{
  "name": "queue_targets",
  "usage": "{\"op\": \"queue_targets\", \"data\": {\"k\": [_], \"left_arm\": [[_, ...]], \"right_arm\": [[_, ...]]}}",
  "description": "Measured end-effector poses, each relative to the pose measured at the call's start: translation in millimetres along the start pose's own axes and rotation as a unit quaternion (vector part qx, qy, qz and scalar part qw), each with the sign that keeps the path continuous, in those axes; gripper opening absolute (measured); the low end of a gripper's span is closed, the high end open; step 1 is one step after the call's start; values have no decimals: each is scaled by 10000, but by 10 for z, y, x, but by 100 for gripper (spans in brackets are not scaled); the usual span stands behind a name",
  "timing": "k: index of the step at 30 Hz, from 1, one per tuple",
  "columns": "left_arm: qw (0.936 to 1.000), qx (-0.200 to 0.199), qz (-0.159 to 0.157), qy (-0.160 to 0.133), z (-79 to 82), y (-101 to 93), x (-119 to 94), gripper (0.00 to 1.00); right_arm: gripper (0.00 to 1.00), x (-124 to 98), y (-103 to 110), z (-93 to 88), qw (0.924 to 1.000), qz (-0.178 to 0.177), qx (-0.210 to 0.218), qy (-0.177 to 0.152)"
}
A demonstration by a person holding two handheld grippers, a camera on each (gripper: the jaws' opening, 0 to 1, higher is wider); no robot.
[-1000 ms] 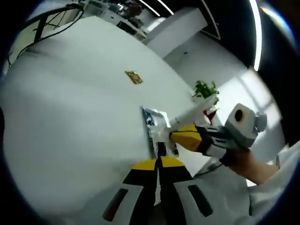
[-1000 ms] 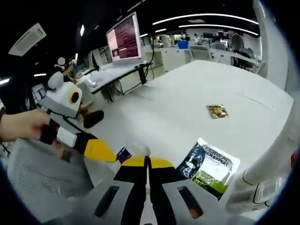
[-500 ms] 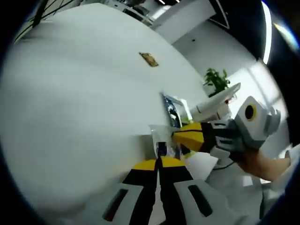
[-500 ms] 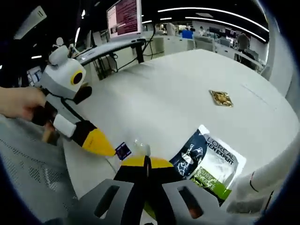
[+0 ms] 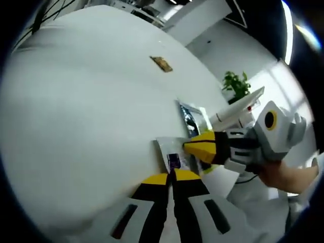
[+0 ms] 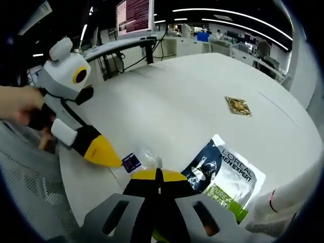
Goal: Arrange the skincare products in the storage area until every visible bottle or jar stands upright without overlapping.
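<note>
Clear plastic sachet w/ purple label (image 5: 173, 158) lies flat on white table (image 5: 76, 111); both grippers (image 5: 170, 178) (image 6: 158, 176) pinch its ends, jaws together, prob. to lift it.

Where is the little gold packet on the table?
The gold packet lies alone on the white table, in the right gripper view up and right, beyond the dark L'Oreal sachet.

"L'OREAL MEN EXPERT" on the dark sachet (image 6: 223, 174)
</note>
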State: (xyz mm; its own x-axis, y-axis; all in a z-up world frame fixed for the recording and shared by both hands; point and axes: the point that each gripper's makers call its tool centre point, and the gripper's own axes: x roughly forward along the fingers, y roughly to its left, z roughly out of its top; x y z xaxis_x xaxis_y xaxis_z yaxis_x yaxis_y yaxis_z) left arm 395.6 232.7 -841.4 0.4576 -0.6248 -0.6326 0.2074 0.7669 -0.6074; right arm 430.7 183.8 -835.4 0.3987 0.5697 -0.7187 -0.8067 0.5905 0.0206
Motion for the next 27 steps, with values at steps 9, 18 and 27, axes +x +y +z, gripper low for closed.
{"op": "queue_targets", "data": {"k": [9, 18, 27], "left_arm": [[9955, 840, 400, 193, -27, 61, -179, 13], [9551, 2936, 225, -319, 302, -314, -98, 14], [9119, 4075, 455, 189, 207, -118, 181, 16]], "right_arm": [[1, 17, 13, 1, 10000, -19, -29, -19], [1, 19, 19, 0, 9994, 86, -334, 27], [1, 25, 31, 1, 9984, 227, -517, 72]]}}
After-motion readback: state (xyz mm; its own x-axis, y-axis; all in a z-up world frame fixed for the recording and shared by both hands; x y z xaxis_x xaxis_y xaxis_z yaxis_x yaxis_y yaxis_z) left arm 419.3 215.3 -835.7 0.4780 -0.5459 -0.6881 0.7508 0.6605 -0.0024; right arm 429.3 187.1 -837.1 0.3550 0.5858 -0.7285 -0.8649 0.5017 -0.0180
